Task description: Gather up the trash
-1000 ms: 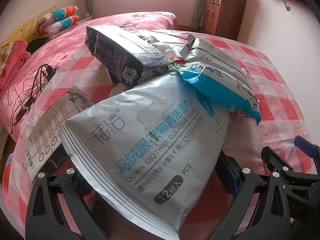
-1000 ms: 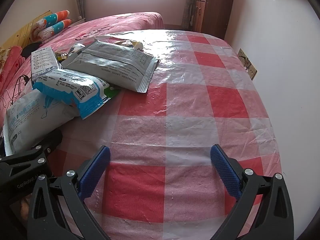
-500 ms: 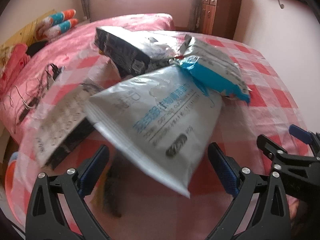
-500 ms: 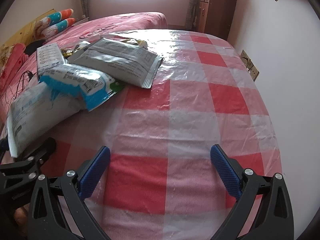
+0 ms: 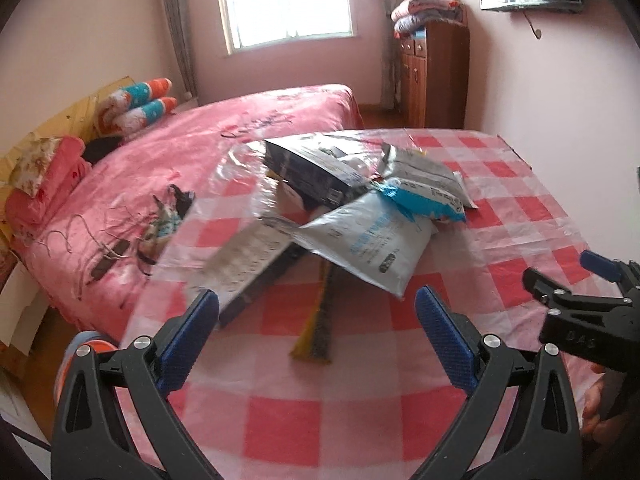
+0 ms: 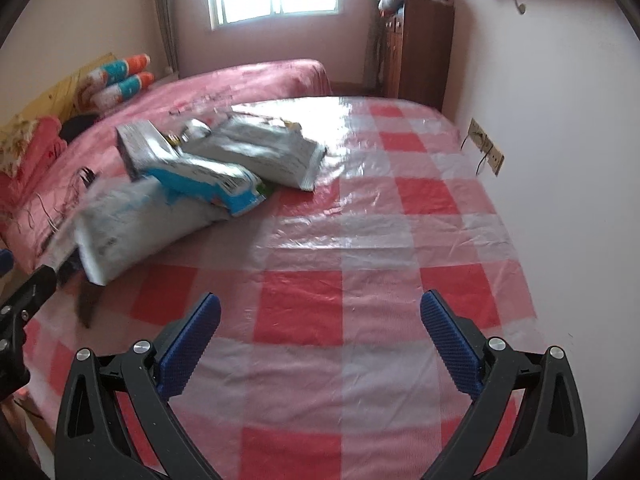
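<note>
Black tongs (image 5: 316, 320), blue ribbed pads (image 5: 444, 336), silver screws.

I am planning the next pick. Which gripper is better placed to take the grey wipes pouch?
Probably the left gripper: open, with the grey wipes pouch straight ahead. The right gripper faces bare checked tablecloth.

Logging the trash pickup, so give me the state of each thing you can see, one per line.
Left gripper: open, empty.
Right gripper: open, empty.
Pale grey wipes pouch: lying tilted on the pile.
Blue-and-white packet: resting atop the pouch.
Dark printed bag: lying on the pile.
Red-and-white checked tablecloth: spread flat.
</note>
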